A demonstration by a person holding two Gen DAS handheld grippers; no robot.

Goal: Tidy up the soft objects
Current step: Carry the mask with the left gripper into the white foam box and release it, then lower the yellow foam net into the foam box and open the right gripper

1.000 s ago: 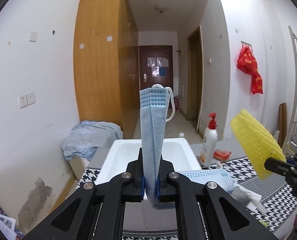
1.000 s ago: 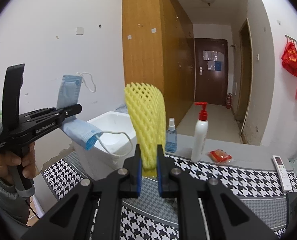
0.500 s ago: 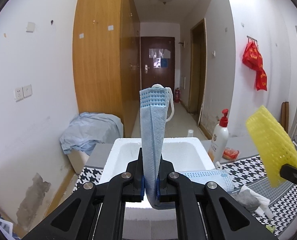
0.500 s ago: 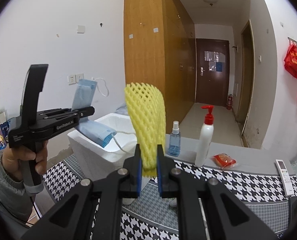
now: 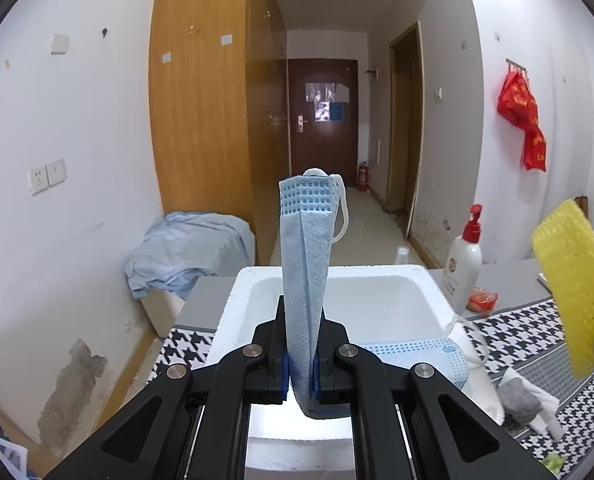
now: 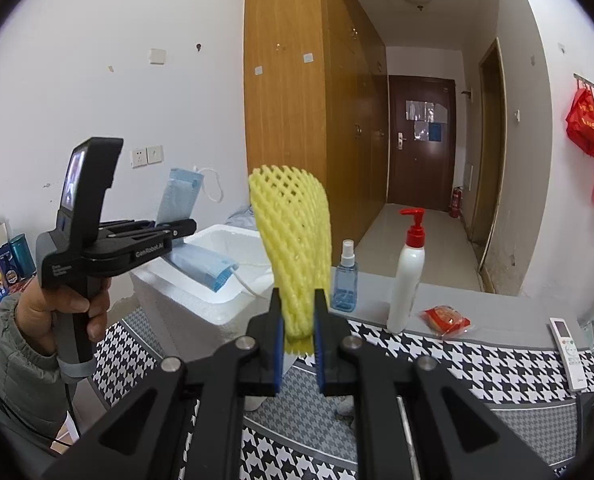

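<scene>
My left gripper (image 5: pixel 300 354) is shut on a folded blue face mask (image 5: pixel 307 256) that stands upright between its pads, one end drooping to the right. It hovers at the near rim of the white foam box (image 5: pixel 377 292). In the right wrist view the same left gripper (image 6: pixel 185 226) hangs over the foam box (image 6: pixel 217 308), mask (image 6: pixel 181 200) sticking up. My right gripper (image 6: pixel 299 336) is shut on a yellow foam fruit net (image 6: pixel 293 236), held upright above the table; the net (image 5: pixel 573 280) shows at the right edge of the left view.
A white pump bottle (image 6: pixel 407 280), a small blue spray bottle (image 6: pixel 345 280), a red snack packet (image 6: pixel 445 320) and a remote (image 6: pixel 567 346) lie on the houndstooth tablecloth (image 6: pixel 477 368). A grey cloth with tissue (image 5: pixel 525 400) lies right of the box. A hand (image 6: pixel 65 312) holds the left gripper.
My left gripper carried the mask forward and slightly down toward the foam box, which now looks larger. The right gripper stayed nearly still with the yellow net.
</scene>
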